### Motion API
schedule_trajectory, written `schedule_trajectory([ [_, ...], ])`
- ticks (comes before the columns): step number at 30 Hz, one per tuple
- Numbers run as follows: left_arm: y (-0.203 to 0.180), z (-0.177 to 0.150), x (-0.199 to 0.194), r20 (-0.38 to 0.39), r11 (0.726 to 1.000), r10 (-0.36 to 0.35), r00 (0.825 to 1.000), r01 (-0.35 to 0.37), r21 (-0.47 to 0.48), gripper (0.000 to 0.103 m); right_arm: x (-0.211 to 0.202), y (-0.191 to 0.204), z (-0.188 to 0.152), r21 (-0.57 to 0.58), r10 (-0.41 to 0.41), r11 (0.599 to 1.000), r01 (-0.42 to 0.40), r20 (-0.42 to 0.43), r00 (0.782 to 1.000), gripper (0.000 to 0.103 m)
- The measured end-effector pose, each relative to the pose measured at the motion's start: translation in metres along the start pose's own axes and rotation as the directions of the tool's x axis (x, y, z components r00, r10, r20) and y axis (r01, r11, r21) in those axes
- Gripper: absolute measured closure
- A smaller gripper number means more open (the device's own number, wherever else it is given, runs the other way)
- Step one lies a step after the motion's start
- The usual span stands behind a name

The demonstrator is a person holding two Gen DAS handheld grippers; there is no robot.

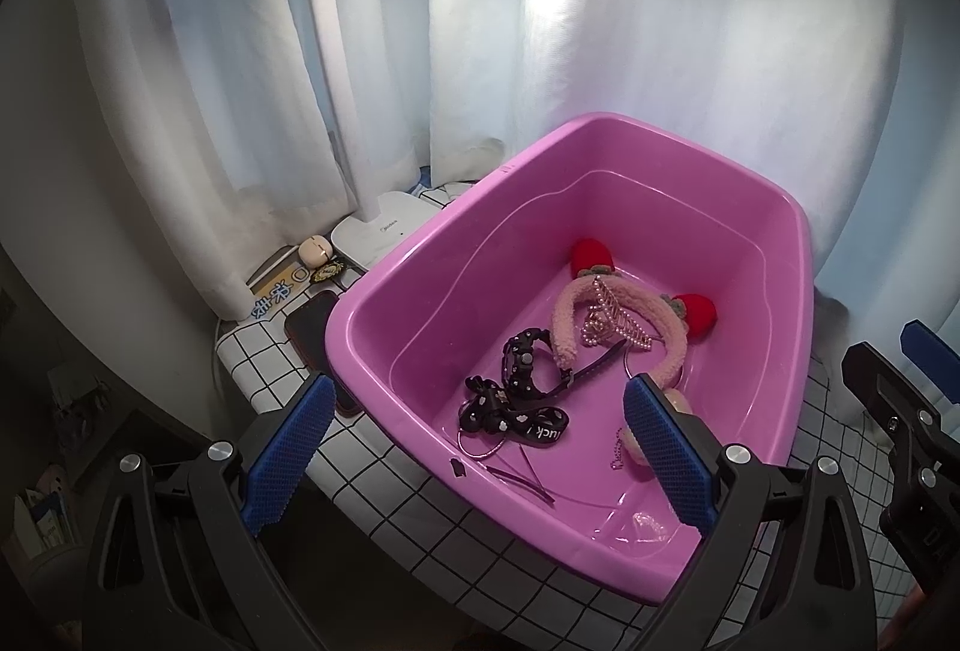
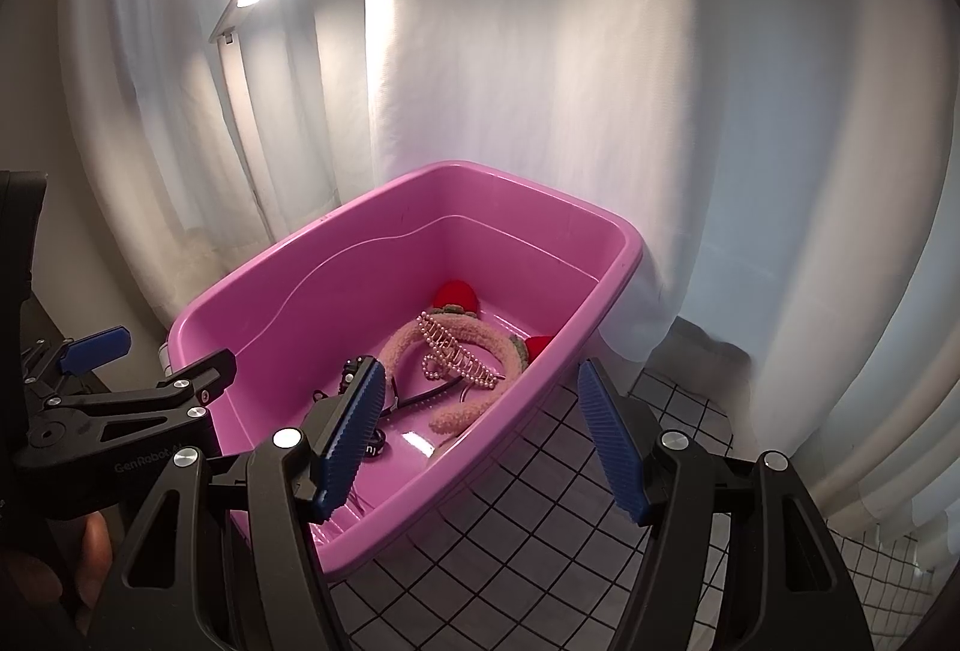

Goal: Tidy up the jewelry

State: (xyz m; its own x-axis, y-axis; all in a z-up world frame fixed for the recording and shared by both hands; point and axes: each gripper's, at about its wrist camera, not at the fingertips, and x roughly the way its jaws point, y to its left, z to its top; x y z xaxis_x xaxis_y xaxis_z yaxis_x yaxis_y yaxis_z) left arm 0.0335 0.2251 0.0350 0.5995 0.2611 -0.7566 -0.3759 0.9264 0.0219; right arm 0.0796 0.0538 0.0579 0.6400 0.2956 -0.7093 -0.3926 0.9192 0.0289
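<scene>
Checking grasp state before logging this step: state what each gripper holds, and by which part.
Nothing is held. The left gripper and right gripper are both open with nothing between their pads; the jewelry lies loose in the pink tub.

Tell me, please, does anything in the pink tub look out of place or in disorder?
Nothing is spilled or broken, but the pink tub holds a loose heap. A pearl hair claw lies on the fluffy pink headband, and the black strap is tangled beside them. Both grippers are open and empty.
</scene>
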Motion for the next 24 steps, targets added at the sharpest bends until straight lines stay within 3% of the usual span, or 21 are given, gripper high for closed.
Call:
schedule_trajectory([
  [24,-0.0052,-0.0028,-0.003,0.006,1.0,-0.011,1.0,0.011,0.004,0.008,-0.0035,-0.0013,-0.0059,-0.004,0.005,1.0,-0.005,-0.005,1.0,0.039],
])
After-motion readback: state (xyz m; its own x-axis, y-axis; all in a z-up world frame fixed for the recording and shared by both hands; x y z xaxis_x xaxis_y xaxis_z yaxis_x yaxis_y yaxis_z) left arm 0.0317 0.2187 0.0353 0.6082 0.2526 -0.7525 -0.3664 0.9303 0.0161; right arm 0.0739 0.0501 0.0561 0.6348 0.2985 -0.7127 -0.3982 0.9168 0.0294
